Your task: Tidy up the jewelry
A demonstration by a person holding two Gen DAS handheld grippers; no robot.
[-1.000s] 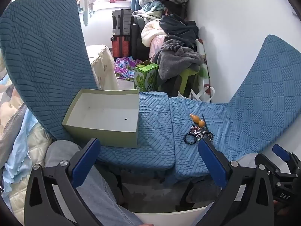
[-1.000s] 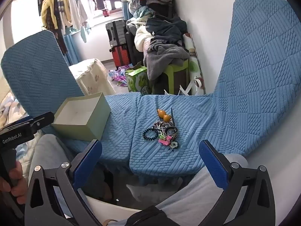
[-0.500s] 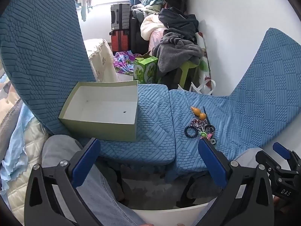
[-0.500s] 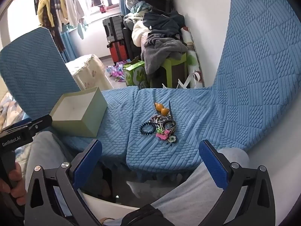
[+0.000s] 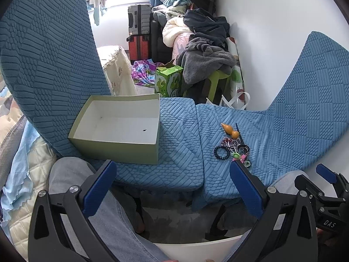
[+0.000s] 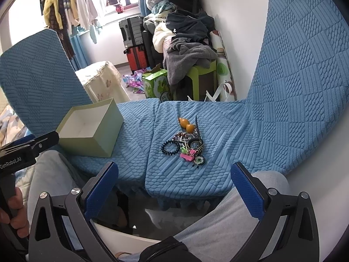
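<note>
Both the left gripper (image 5: 172, 187) and the right gripper (image 6: 174, 187) hung wide apart, holding nothing; the jewelry pile (image 6: 185, 144) lay on the right blue cushion (image 6: 218, 174), the pale green box (image 5: 117, 128) well left

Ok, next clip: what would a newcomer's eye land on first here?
Probably the small tangled heap of jewelry on the right blue textured cushion, with an orange gourd-shaped piece at its far edge. Next, the open pale green box, almost empty, on the left cushion. Both grippers hang open in the foreground, holding nothing.
</note>
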